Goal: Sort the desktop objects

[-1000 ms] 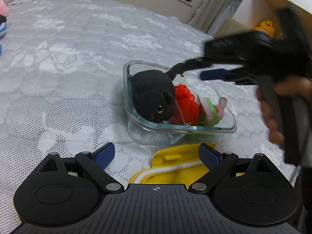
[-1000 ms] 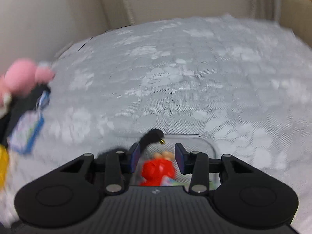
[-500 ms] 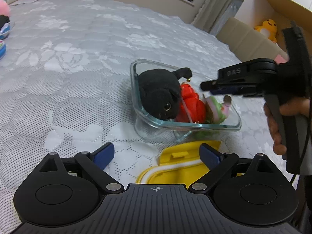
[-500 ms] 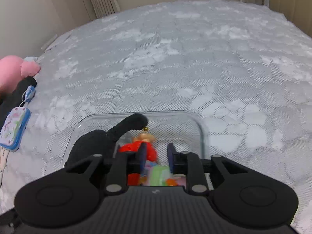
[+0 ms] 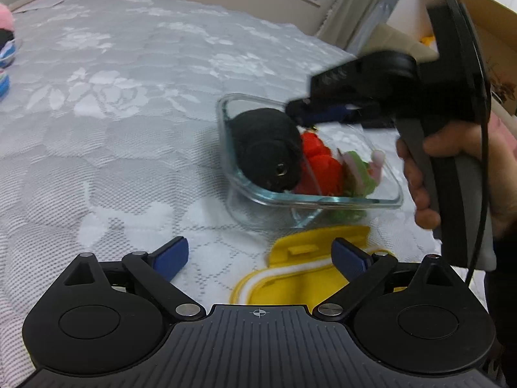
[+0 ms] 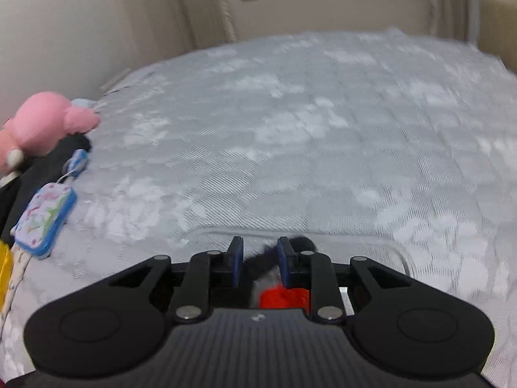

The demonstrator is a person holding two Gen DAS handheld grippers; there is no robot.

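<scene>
With your right claw (image 6: 258, 260) pinched narrow around the black plush's tail (image 6: 300, 242) at the glass dish's (image 5: 381, 202) far edge, confirm the hold, then lift slowly; your left claw (image 5: 258, 253) waits open over the yellow lid (image 5: 300, 281).

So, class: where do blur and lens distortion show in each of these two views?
Left wrist view: the right gripper is motion-smeared and the glass container slightly soft; straight edges bow. Right wrist view: the lace bedspread is streaked throughout, and the black plush tail between the pads is smeared.
</scene>
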